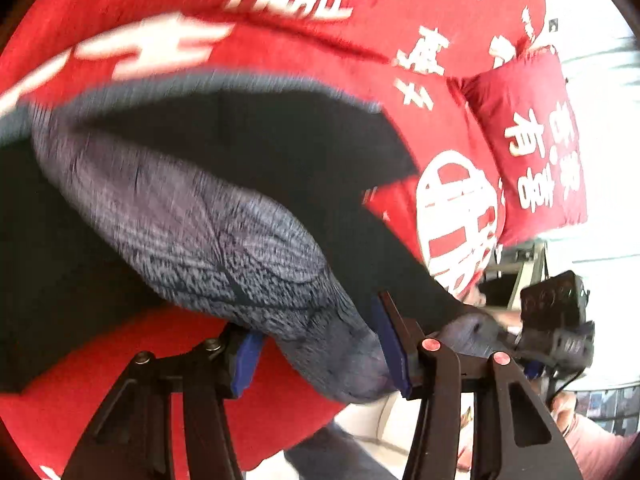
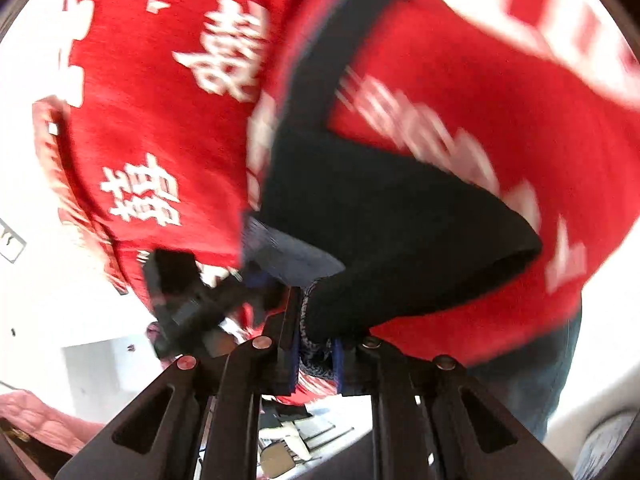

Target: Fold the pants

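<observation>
Black pants (image 1: 248,140) with a grey knitted lining (image 1: 208,236) lie on a red bed cover (image 1: 360,28) printed with white characters. In the left wrist view my left gripper (image 1: 320,344) has a thick fold of the lining filling the gap between its blue pads (image 1: 394,344); it is shut on the fold. In the right wrist view my right gripper (image 2: 316,350) is shut on a thin edge of the pants (image 2: 380,216), with the black cloth rising away from the pads. Each gripper shows in the other's view, the right gripper (image 1: 556,320) and the left gripper (image 2: 184,300). Both views are blurred.
A red pillow (image 1: 532,140) with white print lies at the right of the bed. Pale floor and furniture (image 2: 296,436) show below the bed's edge. A leg in blue jeans (image 2: 532,384) stands close by, and pink cloth (image 2: 40,420) lies low on the left.
</observation>
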Demonstrator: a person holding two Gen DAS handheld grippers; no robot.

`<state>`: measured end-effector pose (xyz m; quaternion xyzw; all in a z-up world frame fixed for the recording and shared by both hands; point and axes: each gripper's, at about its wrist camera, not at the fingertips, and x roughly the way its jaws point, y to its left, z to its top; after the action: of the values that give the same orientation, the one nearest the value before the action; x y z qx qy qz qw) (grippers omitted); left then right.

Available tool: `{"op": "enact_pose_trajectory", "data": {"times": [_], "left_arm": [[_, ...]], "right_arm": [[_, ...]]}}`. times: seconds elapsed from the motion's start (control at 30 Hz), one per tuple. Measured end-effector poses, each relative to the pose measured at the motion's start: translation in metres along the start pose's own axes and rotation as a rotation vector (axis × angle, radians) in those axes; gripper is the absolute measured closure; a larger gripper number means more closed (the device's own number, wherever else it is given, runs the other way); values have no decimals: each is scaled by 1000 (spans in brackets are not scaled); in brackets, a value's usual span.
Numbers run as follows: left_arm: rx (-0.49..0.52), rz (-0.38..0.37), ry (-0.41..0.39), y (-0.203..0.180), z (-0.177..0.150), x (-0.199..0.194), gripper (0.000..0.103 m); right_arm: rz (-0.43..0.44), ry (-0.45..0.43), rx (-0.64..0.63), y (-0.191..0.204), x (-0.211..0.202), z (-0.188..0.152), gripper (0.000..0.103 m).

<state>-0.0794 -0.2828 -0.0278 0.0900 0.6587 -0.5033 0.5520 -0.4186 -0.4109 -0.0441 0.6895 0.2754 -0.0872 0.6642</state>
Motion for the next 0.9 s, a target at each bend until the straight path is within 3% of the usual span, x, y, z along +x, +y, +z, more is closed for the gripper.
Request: {"op": "enact_pose_trajectory", "data": {"times": [0.1,0.2,0.27,0.33,0.4,0.43,0.47,0.53,0.57,0.7,0.77,0.9], "left_arm": [[2,39,-79,-13,42,1,49],[-11,126,-118,-18,93,11,47],[-1,178,-135,-19,112,14,31],[41,251,-176,-24,128,11,31],[50,298,-220,-26,134,1,31],[41,313,-236,-24,136,-3,31],[23,325,-251,-20,138,-8,31],[-9,350,-258,-10,139,-10,30],[-20,377,-249,-4,137,-10,23],[-48,497,-164,18,119,11,21],[-67,527,-135,24,109,19,21],[-127,555,-102,38,90,30,21]], "right_arm": [[22,-22,-42,29,-8,59,89],[3,-36,-65,44,-9,120,89],[-30,-37,-76,52,0,163,86],[-96,-28,-64,54,11,199,82],[-205,-20,-88,58,27,229,65],[-238,-20,-98,60,31,237,41],[-271,-27,-112,62,35,247,28],[-278,-49,-144,67,35,254,28],[-279,-55,-176,74,33,256,28],[-363,-95,-232,77,18,248,32],[-390,-111,-176,61,8,240,45],[-439,-129,-3,8,1,222,60]]}}
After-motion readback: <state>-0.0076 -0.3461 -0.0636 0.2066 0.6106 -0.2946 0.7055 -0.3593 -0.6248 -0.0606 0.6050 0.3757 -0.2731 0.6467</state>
